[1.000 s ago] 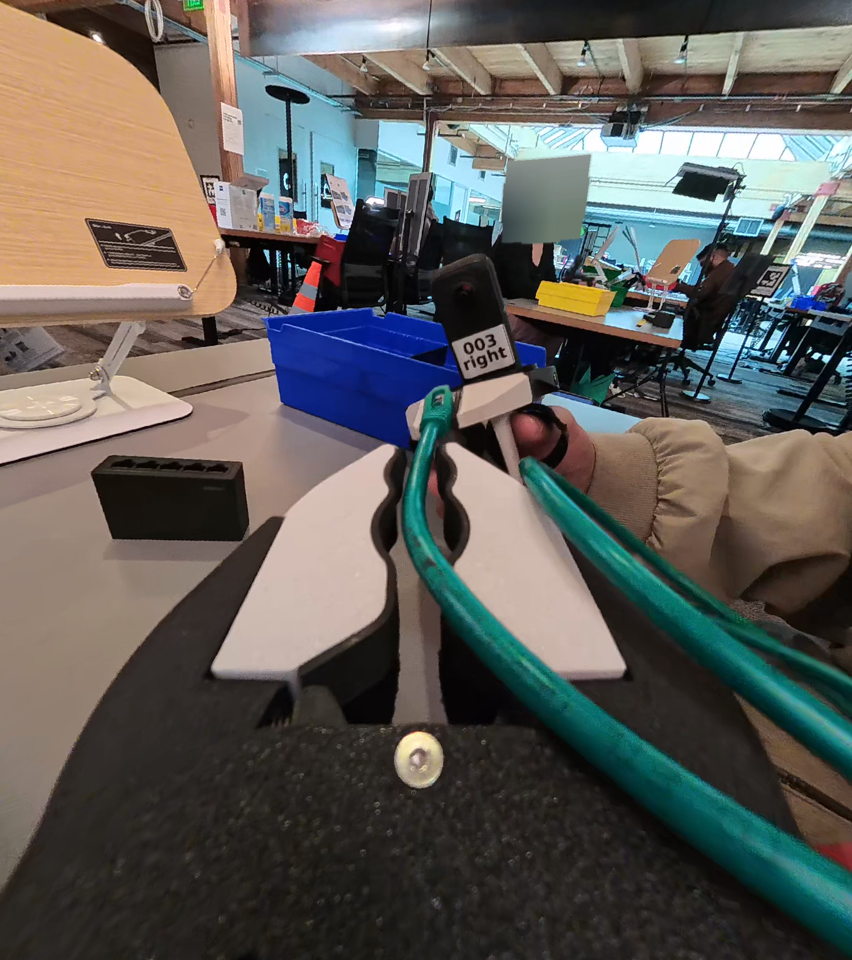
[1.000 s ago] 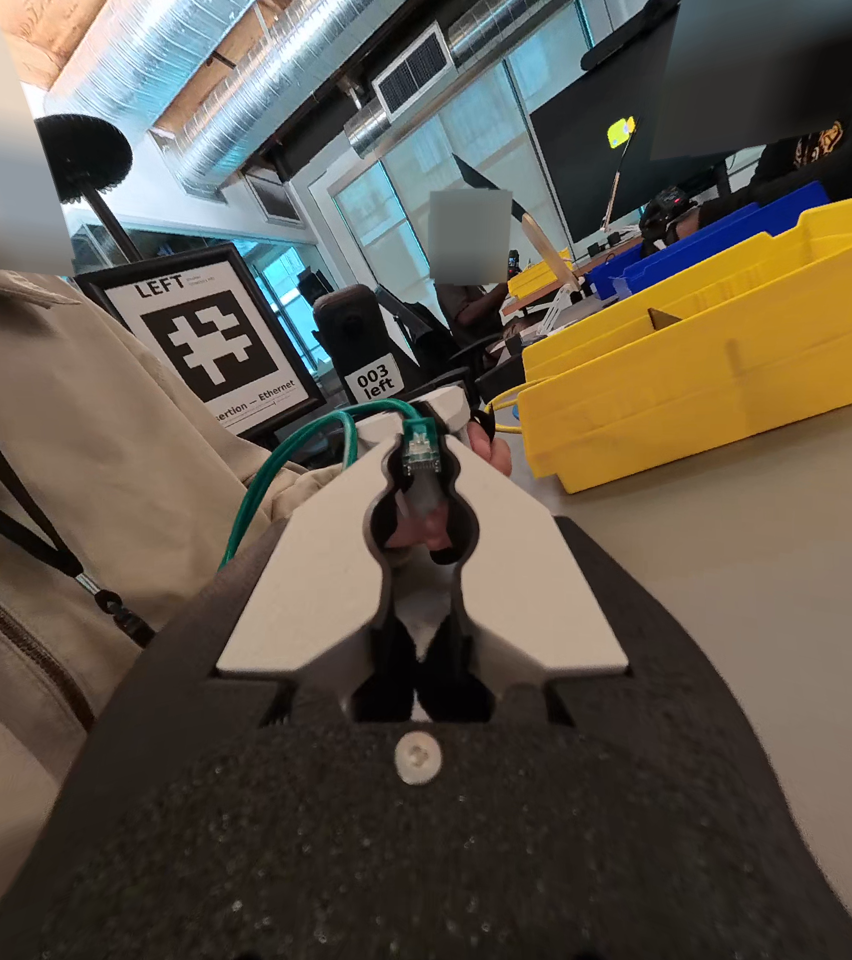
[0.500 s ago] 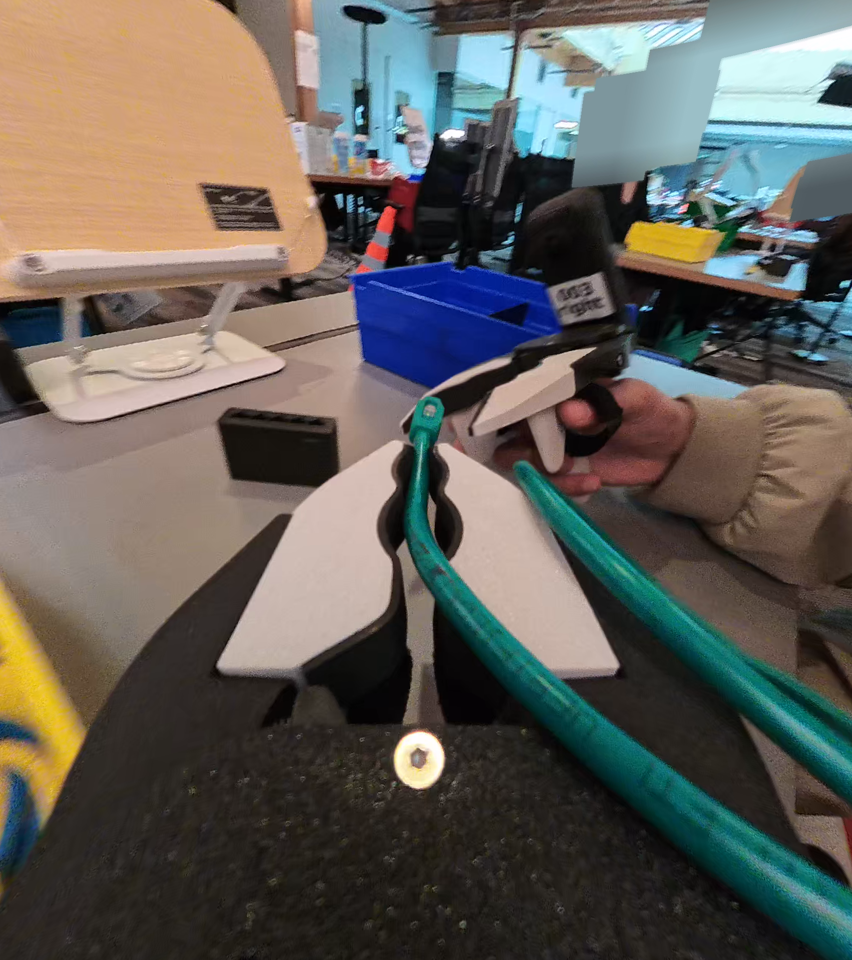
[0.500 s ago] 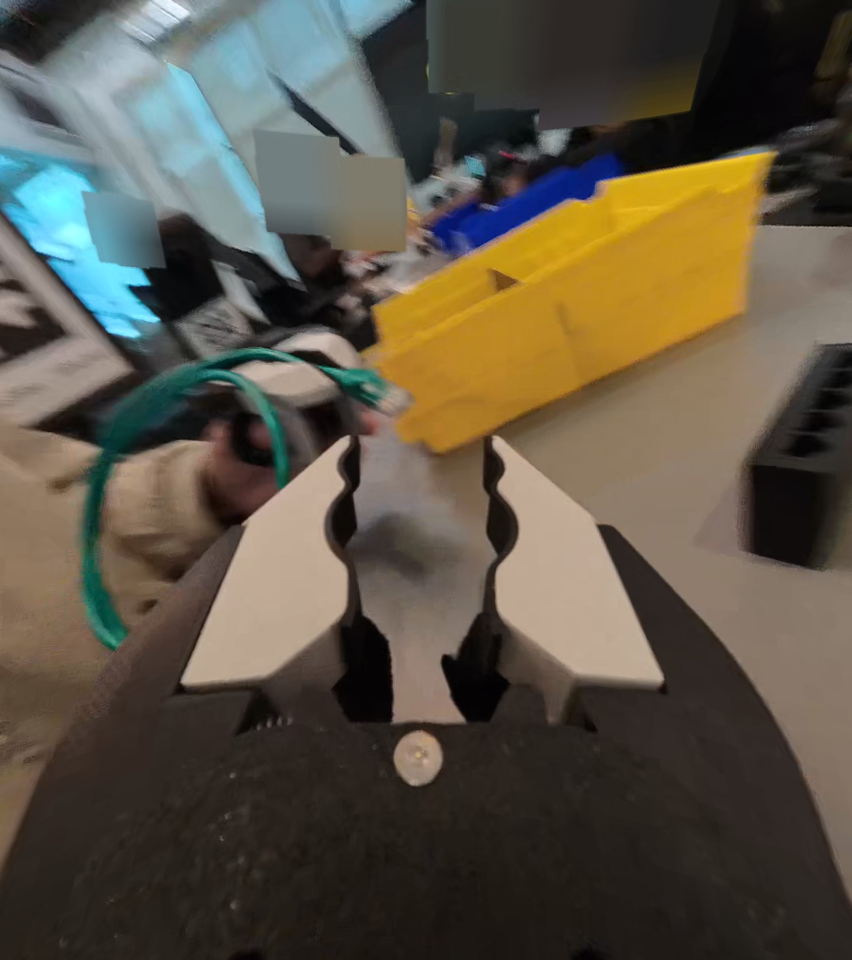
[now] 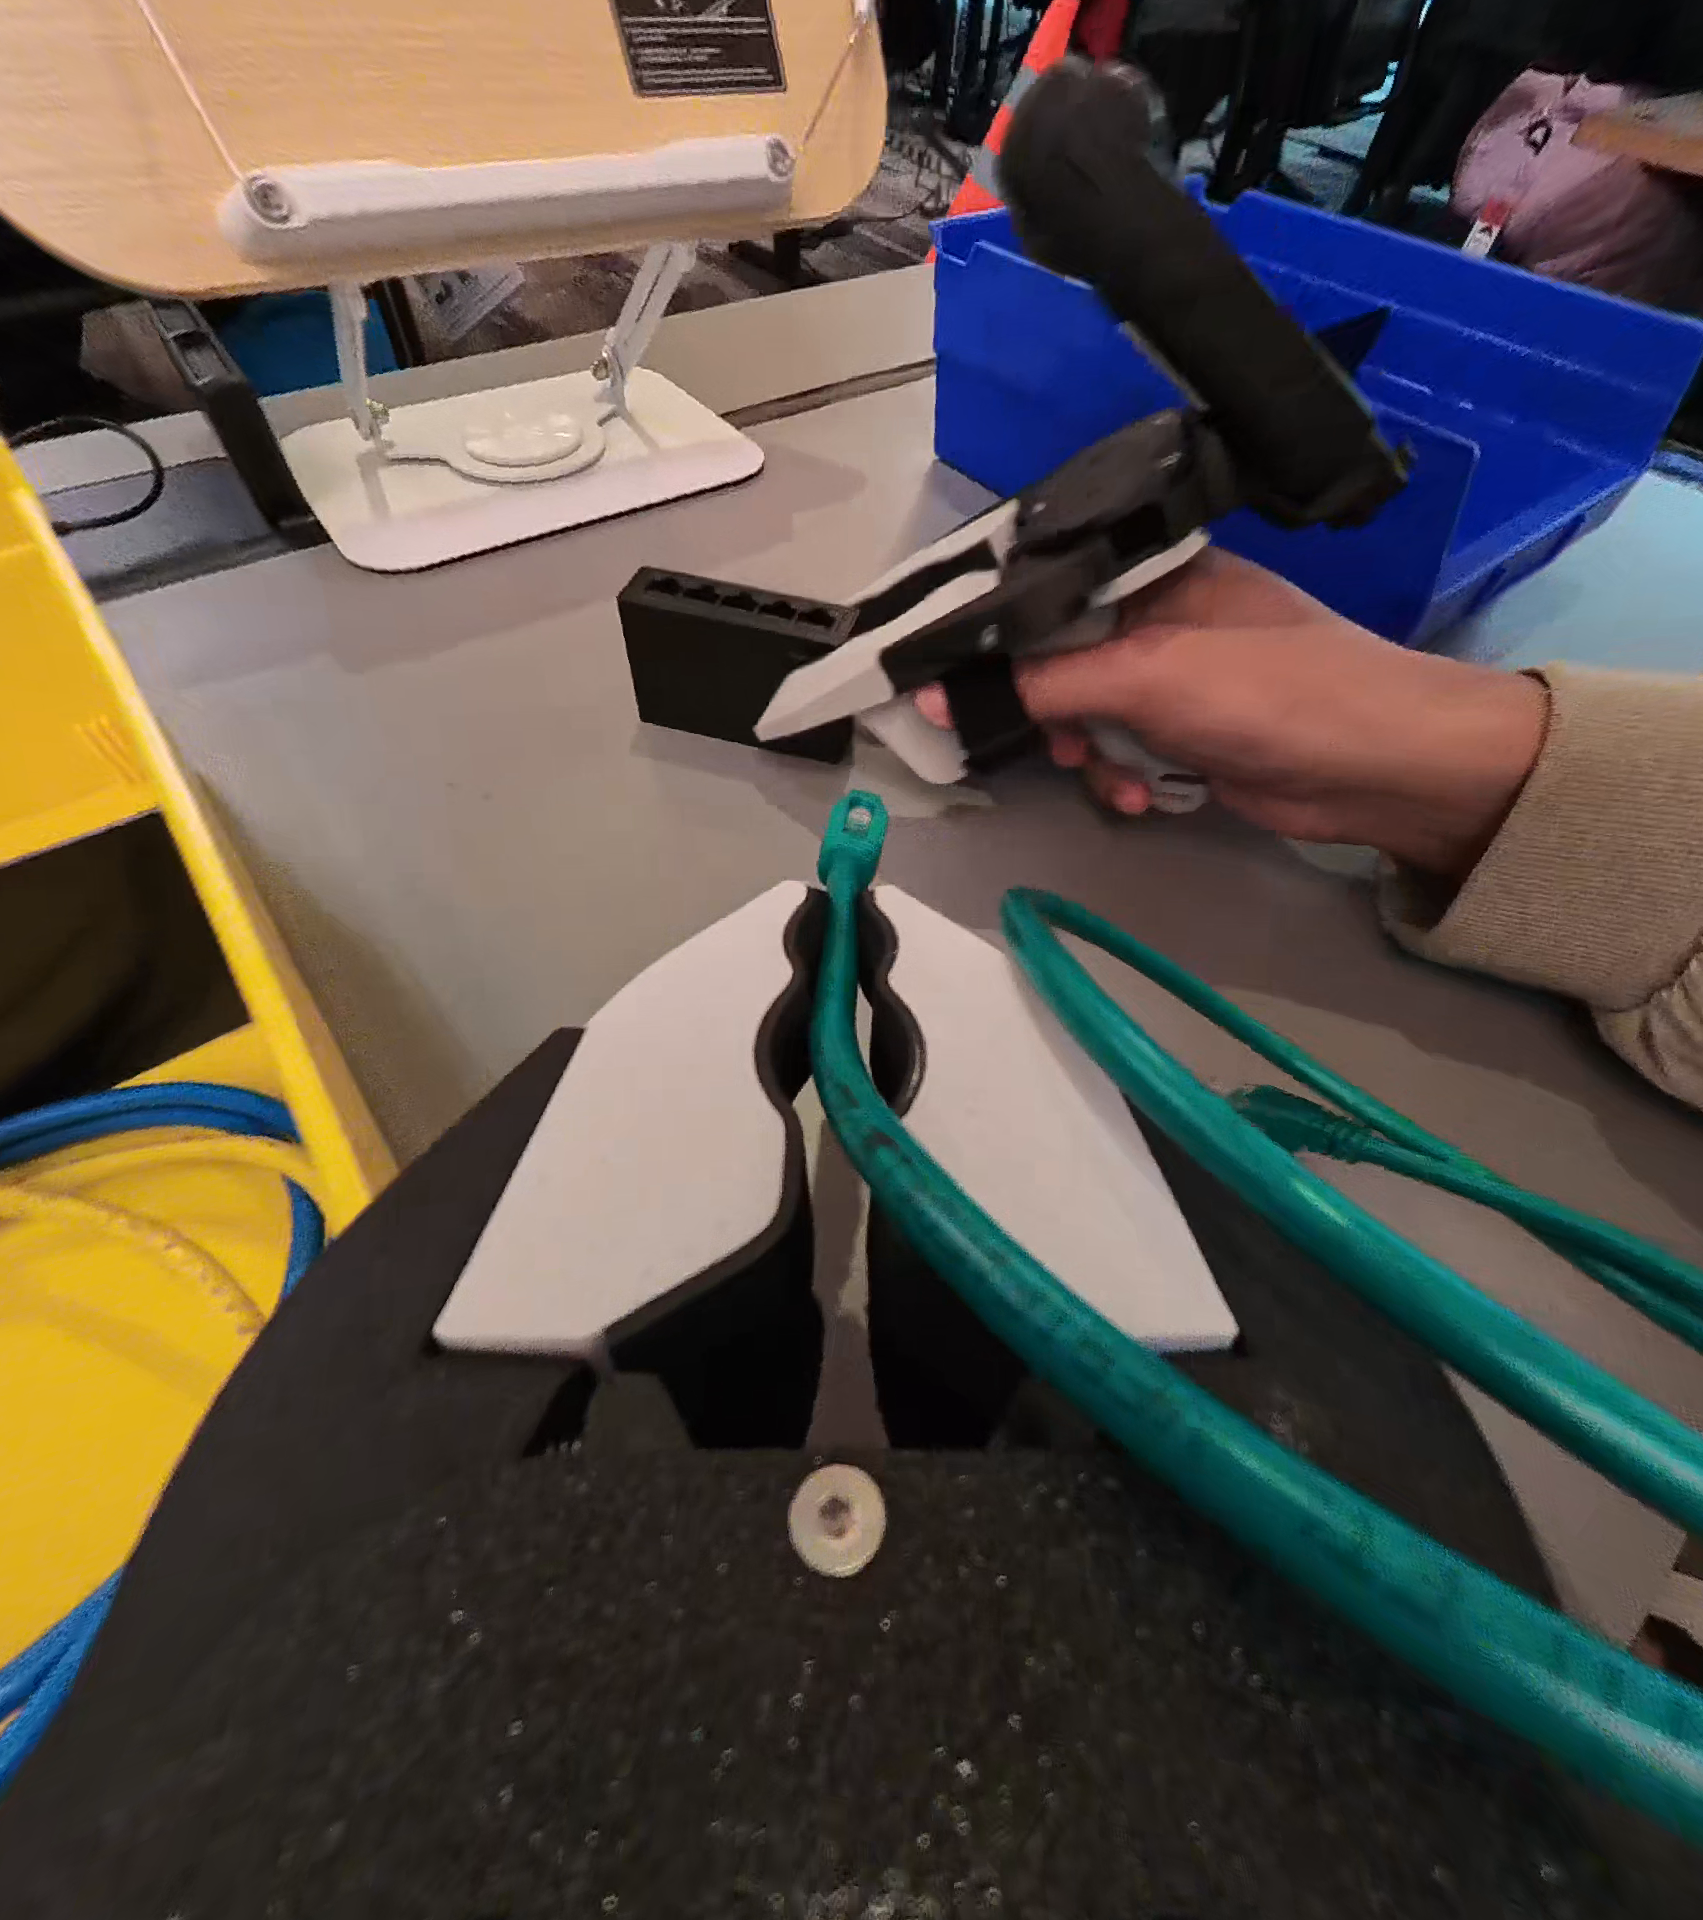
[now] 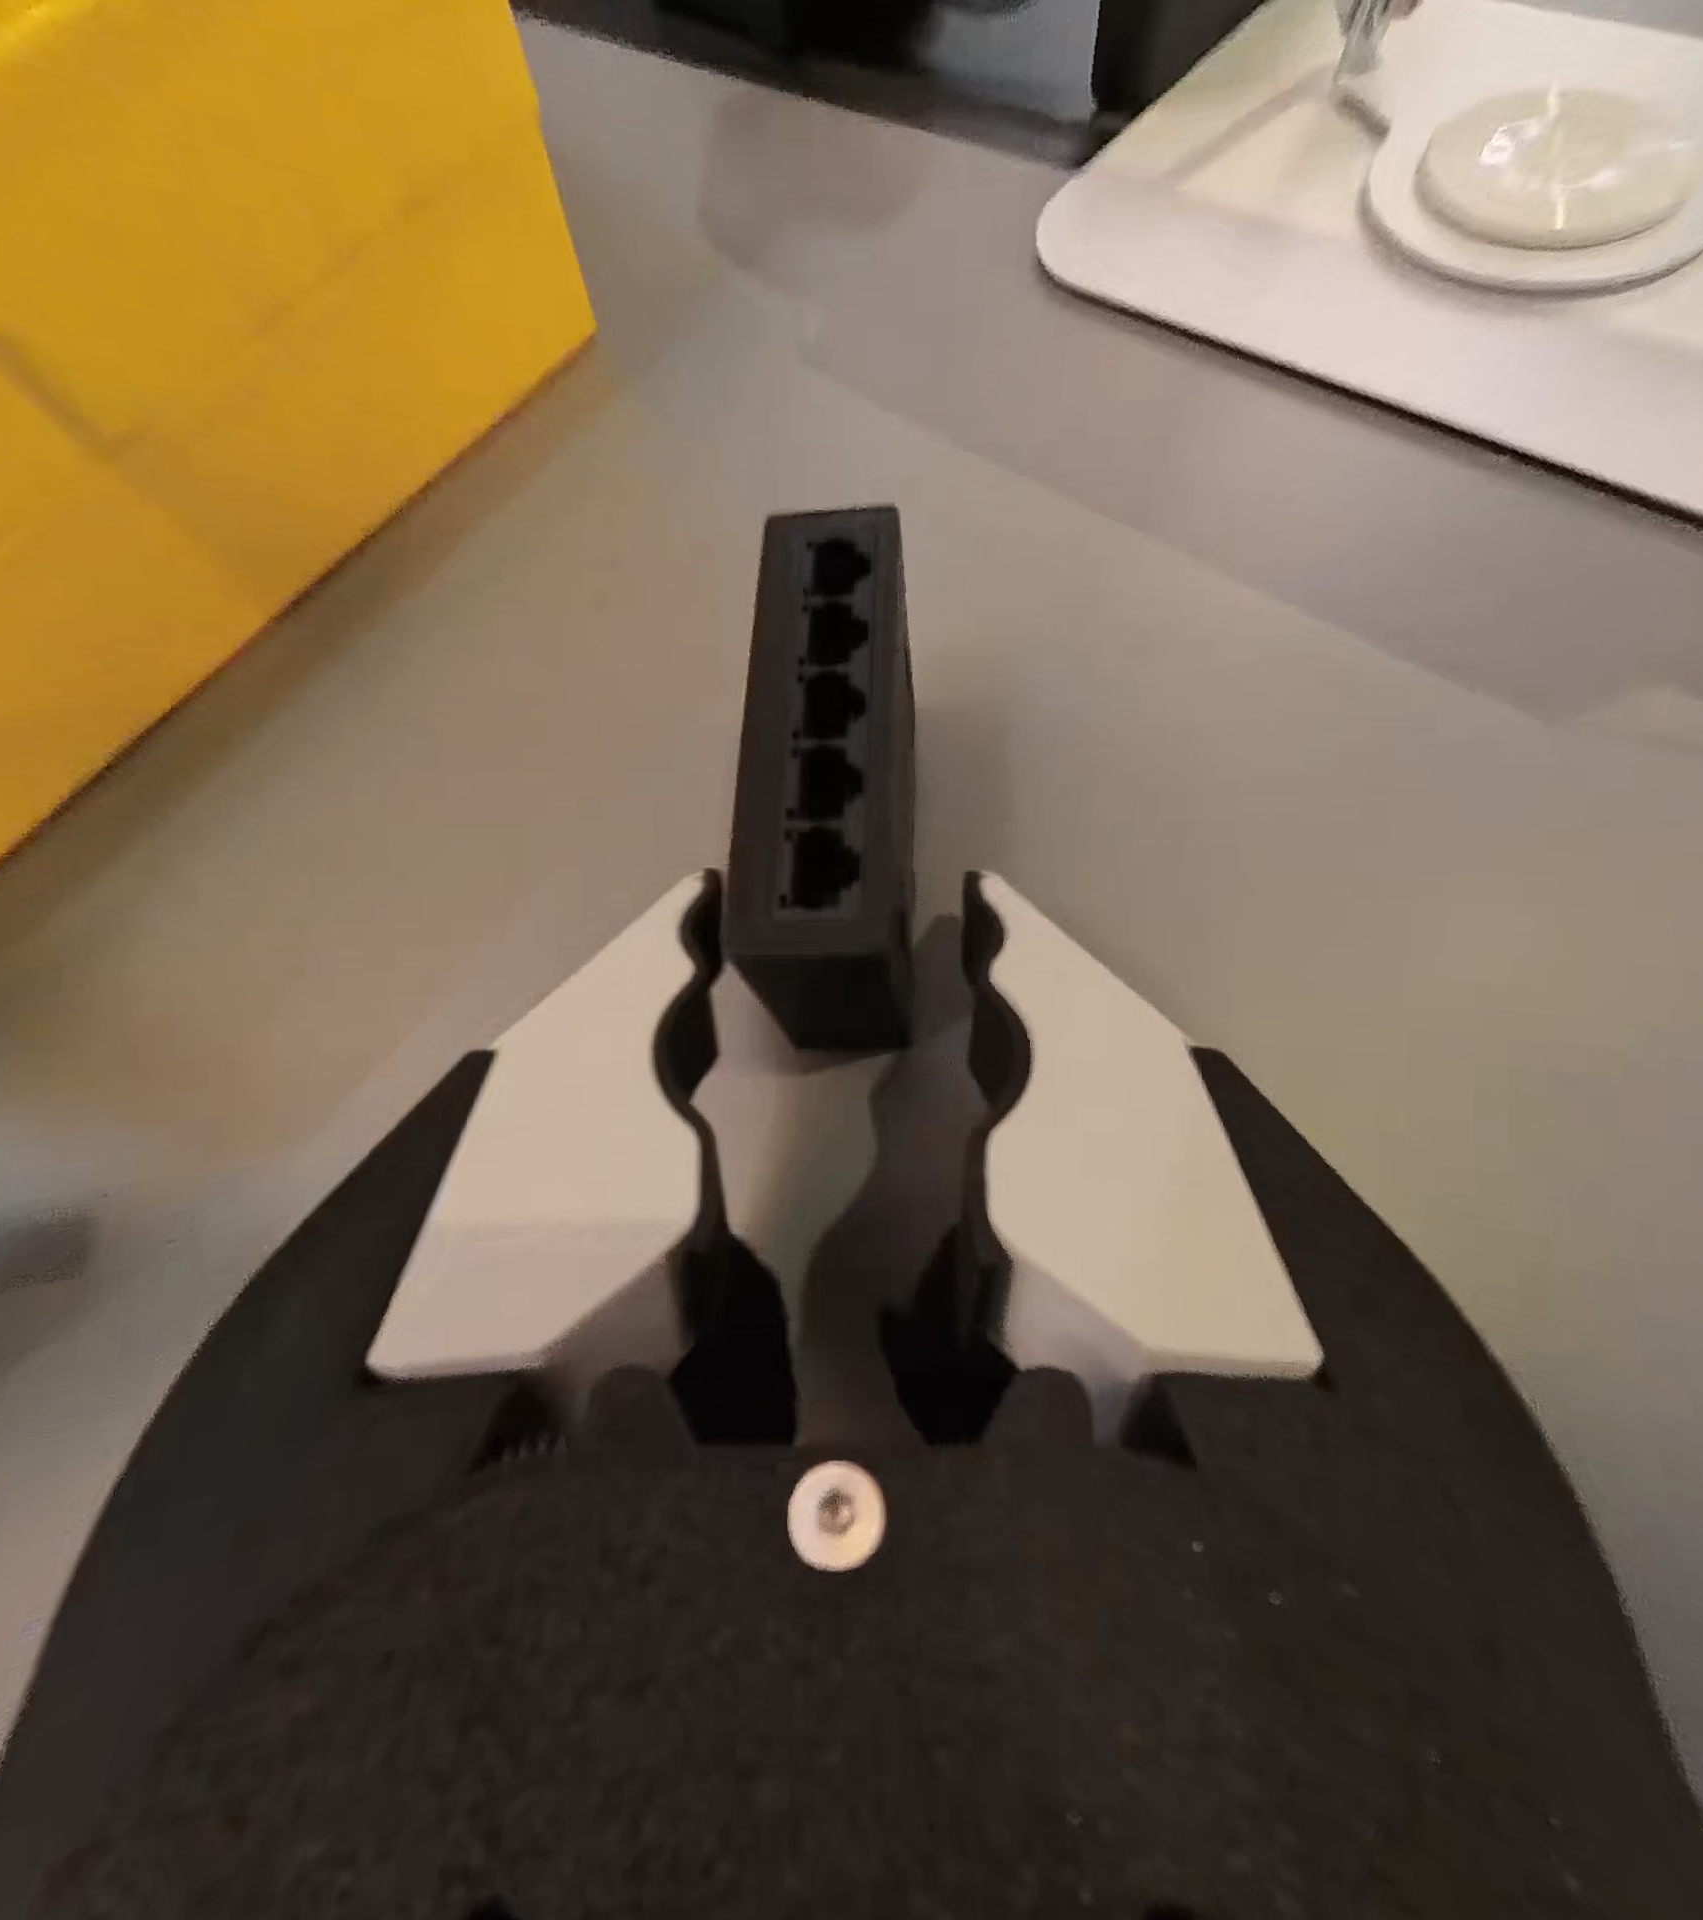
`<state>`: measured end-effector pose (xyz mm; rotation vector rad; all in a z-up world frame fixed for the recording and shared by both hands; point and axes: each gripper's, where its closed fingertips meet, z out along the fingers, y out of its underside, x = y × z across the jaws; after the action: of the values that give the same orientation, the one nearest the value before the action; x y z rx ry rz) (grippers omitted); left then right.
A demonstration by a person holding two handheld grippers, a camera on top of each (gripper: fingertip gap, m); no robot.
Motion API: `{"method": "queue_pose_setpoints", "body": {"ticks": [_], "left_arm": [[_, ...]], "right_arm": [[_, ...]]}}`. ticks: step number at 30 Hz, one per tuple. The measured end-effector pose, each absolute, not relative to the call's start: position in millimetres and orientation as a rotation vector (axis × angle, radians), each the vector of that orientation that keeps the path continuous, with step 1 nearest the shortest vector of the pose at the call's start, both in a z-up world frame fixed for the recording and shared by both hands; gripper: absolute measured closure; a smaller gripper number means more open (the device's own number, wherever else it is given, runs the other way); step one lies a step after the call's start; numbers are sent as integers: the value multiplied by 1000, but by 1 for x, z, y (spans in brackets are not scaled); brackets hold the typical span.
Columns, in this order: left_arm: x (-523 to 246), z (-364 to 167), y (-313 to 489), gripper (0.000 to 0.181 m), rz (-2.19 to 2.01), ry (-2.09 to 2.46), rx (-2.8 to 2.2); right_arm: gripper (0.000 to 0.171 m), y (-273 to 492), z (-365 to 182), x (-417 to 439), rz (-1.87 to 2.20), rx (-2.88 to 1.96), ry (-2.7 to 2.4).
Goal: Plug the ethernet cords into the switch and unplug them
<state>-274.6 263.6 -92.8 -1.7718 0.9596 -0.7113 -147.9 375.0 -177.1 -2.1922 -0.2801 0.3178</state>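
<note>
Two grippers shared the job. The right gripper (image 6: 842, 904) had its fingers (image 6: 608, 1049) spread apart and empty, straddling the near end of the switch (image 6: 826, 769). The left finger seemed to touch the switch's side, while a gap showed on the right. The switch stood on the desk (image 6: 1346, 883) with its long axis running straight away from those fingers, its five empty ports facing up.

The left gripper (image 5: 842, 904) was clenched on the green cord (image 5: 930, 1164) just behind the plug (image 5: 852, 831), which stuck out past the fingertips and pointed toward the switch (image 5: 712, 649). Plug and switch were near but apart. The cord's slack looped back to the right over the desk.

Judging from this, the right gripper was nearer the switch and placed to steady it. The plug would then have to tip downward to meet a port, since the ports opened upward and the plug lay roughly level. A yellow bin (image 6: 203, 312) sat left of the switch.
</note>
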Motion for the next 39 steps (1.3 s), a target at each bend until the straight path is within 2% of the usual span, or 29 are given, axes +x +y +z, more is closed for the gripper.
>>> {"method": "queue_pose_setpoints", "body": {"ticks": [2,5,9,13,22,39], "left_arm": [[-267,-87,262,175,-736,958,-1762],[-257,-75,262,176,-799,918,-1757],[-239,-58,261,176,-810,890,-1722],[-223,-55,256,176,-818,905,-1681],[-210,-60,238,176,-860,962,-1714],[-213,-79,240,176,-1017,764,-1855]], "right_arm": [[145,377,-185,-150,252,-2230,-374],[145,368,-166,-158,128,-2060,-649],[145,331,-122,-163,-226,-1741,-970],[145,297,-95,-162,-350,-1575,-1006],[145,279,-98,-160,-386,-1578,-1051],[145,281,-110,-159,-580,-1561,-1130]]}}
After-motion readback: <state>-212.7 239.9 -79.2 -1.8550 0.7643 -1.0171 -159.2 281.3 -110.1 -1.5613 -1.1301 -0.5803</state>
